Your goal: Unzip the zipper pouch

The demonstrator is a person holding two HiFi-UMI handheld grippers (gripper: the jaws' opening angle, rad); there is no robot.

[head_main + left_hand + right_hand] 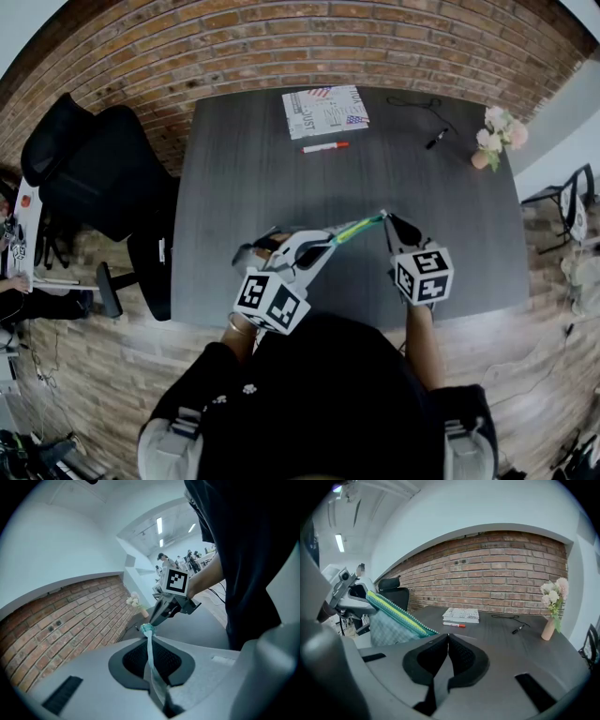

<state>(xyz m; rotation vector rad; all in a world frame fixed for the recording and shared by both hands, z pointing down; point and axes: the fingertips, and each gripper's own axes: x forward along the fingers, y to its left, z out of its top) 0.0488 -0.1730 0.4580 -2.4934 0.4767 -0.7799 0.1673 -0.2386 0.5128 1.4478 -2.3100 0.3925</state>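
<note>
A teal zipper pouch with a green-striped top hangs stretched in the air between my two grippers, above the dark table. My left gripper is shut on its left end. In the left gripper view the pouch runs edge-on between the jaws. My right gripper is shut on the pouch's right tip, where a small teal tab shows. In the right gripper view the pouch reaches from the shut jaws out to the left gripper. Whether the zipper is open I cannot tell.
On the table's far side lie a printed booklet, a red marker, a black pen and a thin cable. A vase of pale flowers stands at the right edge. A black office chair stands left of the table.
</note>
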